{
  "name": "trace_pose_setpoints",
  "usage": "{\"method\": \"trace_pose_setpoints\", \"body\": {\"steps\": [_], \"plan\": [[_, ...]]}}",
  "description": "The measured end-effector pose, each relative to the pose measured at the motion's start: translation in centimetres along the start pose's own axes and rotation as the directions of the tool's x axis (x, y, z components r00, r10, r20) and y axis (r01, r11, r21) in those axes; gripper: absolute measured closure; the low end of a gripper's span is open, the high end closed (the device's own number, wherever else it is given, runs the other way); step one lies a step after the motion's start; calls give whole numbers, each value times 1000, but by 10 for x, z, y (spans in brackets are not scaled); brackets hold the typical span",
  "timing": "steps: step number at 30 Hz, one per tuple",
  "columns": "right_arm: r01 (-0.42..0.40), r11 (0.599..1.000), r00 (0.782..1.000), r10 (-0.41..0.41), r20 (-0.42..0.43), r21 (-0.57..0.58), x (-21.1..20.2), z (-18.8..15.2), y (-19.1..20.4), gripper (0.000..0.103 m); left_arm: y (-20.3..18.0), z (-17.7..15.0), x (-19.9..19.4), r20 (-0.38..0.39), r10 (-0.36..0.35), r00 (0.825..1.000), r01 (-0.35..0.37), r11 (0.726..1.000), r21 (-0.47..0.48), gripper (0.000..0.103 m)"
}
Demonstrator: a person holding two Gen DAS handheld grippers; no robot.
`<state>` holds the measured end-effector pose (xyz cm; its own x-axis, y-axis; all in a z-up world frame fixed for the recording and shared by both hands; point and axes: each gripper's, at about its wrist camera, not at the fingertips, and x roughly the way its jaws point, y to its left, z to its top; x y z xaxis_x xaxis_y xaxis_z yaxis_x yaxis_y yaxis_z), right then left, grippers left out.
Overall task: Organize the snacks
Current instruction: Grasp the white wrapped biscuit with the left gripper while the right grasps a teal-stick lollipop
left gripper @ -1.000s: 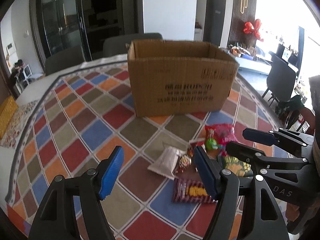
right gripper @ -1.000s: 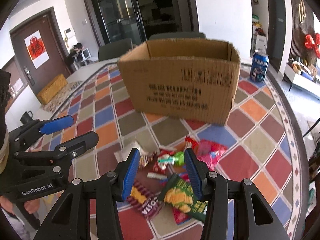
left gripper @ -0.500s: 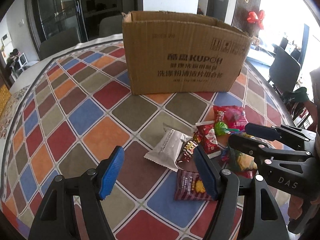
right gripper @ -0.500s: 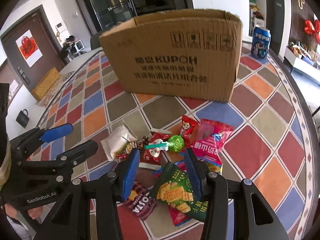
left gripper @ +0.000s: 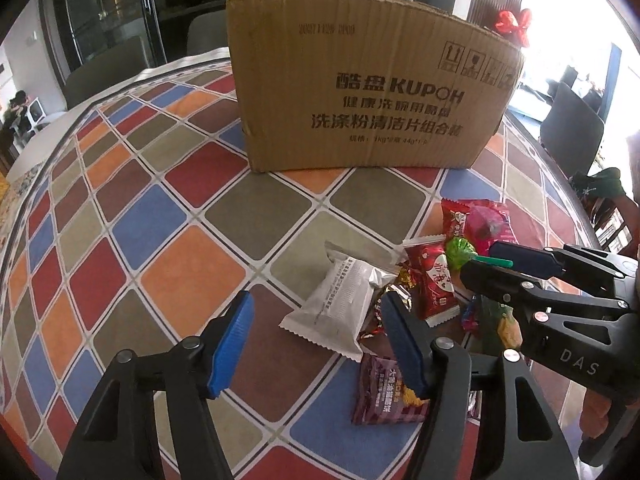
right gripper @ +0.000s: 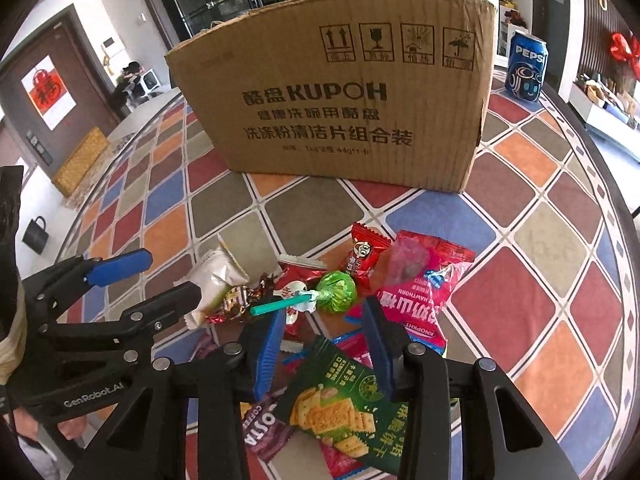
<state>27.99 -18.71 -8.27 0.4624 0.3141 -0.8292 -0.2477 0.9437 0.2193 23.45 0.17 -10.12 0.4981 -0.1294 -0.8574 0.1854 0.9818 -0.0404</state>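
A pile of snack packets lies on the chequered tablecloth (left gripper: 192, 268) in front of a brown cardboard box (left gripper: 360, 92) (right gripper: 340, 100). My left gripper (left gripper: 316, 340) hovers low over a white packet (left gripper: 340, 304). Its jaws are closing with the packet's near end between the fingertips, and the pads are not pressing on it. My right gripper (right gripper: 324, 336) is closing just behind a green lollipop (right gripper: 336, 292), above a green cracker packet (right gripper: 340, 408), and grips nothing. Each gripper shows in the other's view: right gripper (left gripper: 486, 262), left gripper (right gripper: 164, 276).
A pink hawthorn packet (right gripper: 424, 284), red packets (left gripper: 432, 280) and a purple coffee packet (left gripper: 384, 392) crowd the pile. A Pepsi can (right gripper: 526, 68) stands right of the box. The round table's edge curves close on the right. Grey chairs (left gripper: 572, 128) stand beyond it.
Both grippers have come down and forward toward the snack pile, so the box and packets look larger. Both pairs of jaws have narrowed a little.
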Motion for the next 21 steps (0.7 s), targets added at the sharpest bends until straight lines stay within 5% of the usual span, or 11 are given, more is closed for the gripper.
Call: {"method": "trace_pose_setpoints", "body": {"steps": [21], "plan": [[-2,1000,1000,2,-30,3,22,14,-2,69,4,8,34,-71,-53,996,52,998,-18,61]]}}
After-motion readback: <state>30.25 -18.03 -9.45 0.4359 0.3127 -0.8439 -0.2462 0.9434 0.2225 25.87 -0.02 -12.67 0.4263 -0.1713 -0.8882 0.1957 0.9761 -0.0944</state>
